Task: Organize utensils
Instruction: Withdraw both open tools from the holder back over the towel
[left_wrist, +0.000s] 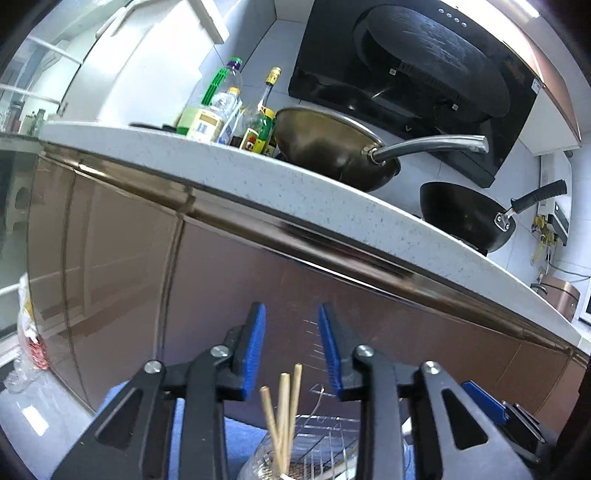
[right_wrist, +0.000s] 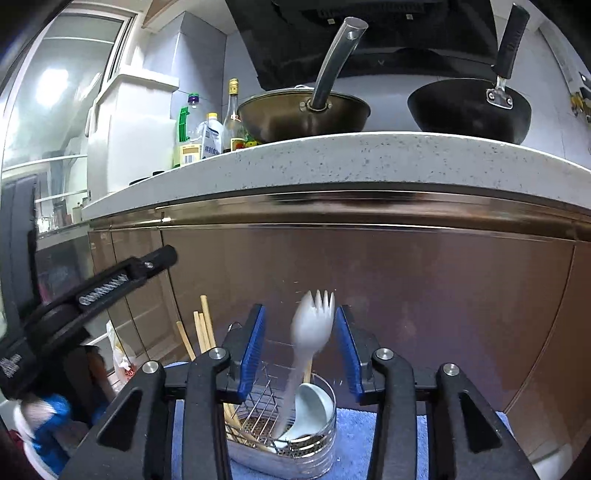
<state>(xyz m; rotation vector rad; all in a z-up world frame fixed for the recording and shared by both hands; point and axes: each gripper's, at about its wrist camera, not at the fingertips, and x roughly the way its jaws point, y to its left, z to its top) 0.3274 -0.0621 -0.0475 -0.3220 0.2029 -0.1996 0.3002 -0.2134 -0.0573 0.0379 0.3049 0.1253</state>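
A metal utensil holder (right_wrist: 295, 443) stands on a blue cloth (right_wrist: 369, 435) below a kitchen counter. In the right wrist view it holds a white spork (right_wrist: 308, 325), blurred and standing upright, a white ladle-like spoon (right_wrist: 312, 406) and wooden chopsticks (right_wrist: 205, 332). My right gripper (right_wrist: 300, 321) is open, its blue pads either side of the spork head without touching it. My left gripper (left_wrist: 291, 321) is open and empty above the chopsticks (left_wrist: 282, 413) and the holder's wire rack (left_wrist: 325, 443). The left gripper's body shows at the left of the right wrist view (right_wrist: 92, 291).
Brown cabinet doors (right_wrist: 369, 288) face me under a speckled white countertop (right_wrist: 332, 158). On it stand a steel wok (right_wrist: 303, 114), a black wok (right_wrist: 469, 107) and several bottles (right_wrist: 210, 136). A black range hood (left_wrist: 406, 74) hangs above. A plastic bag (left_wrist: 29, 339) lies at floor left.
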